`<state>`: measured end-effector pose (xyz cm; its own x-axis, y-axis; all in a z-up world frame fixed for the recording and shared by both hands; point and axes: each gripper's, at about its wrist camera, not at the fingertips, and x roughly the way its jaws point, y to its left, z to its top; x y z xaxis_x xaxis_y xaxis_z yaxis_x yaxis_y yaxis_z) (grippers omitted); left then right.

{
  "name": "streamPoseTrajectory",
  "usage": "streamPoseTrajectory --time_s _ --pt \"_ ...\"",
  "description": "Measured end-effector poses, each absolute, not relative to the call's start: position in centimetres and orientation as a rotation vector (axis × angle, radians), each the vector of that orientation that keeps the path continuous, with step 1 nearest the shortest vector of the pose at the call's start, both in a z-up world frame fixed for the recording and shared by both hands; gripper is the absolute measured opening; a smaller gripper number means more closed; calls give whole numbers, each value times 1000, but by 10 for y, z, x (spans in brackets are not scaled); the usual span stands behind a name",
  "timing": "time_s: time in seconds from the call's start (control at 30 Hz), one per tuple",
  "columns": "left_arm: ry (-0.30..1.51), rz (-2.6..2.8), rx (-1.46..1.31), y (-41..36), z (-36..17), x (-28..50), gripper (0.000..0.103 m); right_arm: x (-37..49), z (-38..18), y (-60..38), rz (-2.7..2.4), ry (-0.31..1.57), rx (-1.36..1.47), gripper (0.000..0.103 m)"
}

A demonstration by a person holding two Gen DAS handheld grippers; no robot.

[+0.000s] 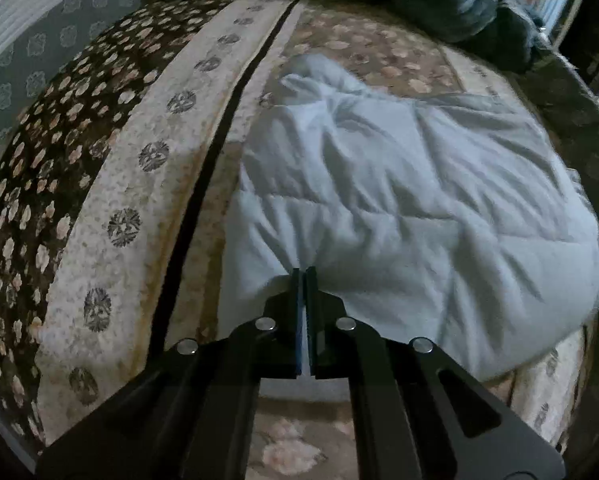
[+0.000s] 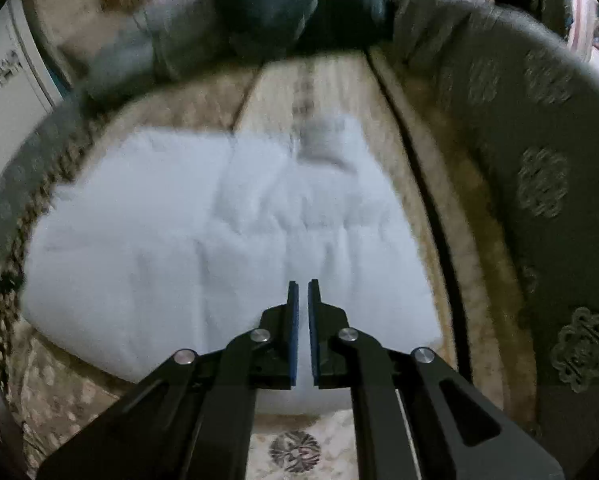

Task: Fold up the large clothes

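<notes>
A pale blue-white quilted garment (image 1: 399, 200), padded and creased, lies spread on a bed covered by a patterned bedspread (image 1: 111, 184) with cream bands carrying dark round medallions, brown bands with pale blossoms, and a thin black stripe (image 1: 227, 120) running the length of the bed. In the left wrist view the garment takes up the right half of the bed, its near edge close to the bed's near edge and its far end bunched into a soft peak short of the far edge. In the right wrist view the same garment (image 2: 203, 248) fills the middle and left of the bed surface, blurred, with a greyish patch near its far end.

The left gripper (image 1: 304, 271) has its black fingers (image 1: 295, 312) pressed almost together, and a thin fold of the garment's near edge is pinched between the blue pads, the cloth drawn into creases that run out from the tips. The right gripper (image 2: 303, 284) has its fingers (image 2: 293, 320) nearly closed, with only a narrow slit between them; pale cloth shows through the slit and behind the tips, but whether it is caught between the pads I cannot tell.

Dark grey cushions (image 2: 267, 12) are piled at the far edge of the bed, and a dark heap (image 1: 479, 12) sits at the far right corner in the left view. No brand, label or readable writing shows anywhere.
</notes>
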<state>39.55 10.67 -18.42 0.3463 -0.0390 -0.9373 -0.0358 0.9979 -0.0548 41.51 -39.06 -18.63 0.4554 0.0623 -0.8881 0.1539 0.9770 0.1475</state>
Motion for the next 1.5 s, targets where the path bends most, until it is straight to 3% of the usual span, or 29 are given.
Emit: streamPoseTrajectory --time_s 0.17,0.47,0.93,1.1,1.13,1.2,1.23,1.27,1.3,1.33,1.37,1.5 --pt "1312 61 -37 111 -222 412 1 433 -234 -384 -41 1221 260 3" --pt "1329 40 -26 101 -249 417 0 448 -254 -372 -17 1282 211 1" --pt "1368 23 -6 102 -267 431 0 447 -260 -365 -40 1267 171 1" --pt "1338 30 -85 117 -236 418 1 416 -235 -376 -11 1118 188 5" --pt "1316 26 -99 122 -227 410 5 405 -227 -381 8 1082 220 6" --pt "1259 12 -118 127 -209 390 34 385 -211 -388 -2 1032 206 6" --pt "1228 8 -125 129 -202 382 66 375 -201 -391 -11 1005 186 6" --pt "1177 8 -131 130 -192 369 87 367 -196 -393 -14 991 179 14" --pt "1148 4 -132 131 -185 363 90 361 -192 -395 -20 980 178 54" --pt "1127 -6 -129 128 -177 355 90 353 -189 -398 -35 965 180 81" --pt "1120 -11 -124 127 -174 347 90 349 -188 -401 -50 947 172 96" --pt "1144 -27 -130 126 -191 343 91 333 -192 -403 -86 896 120 96"
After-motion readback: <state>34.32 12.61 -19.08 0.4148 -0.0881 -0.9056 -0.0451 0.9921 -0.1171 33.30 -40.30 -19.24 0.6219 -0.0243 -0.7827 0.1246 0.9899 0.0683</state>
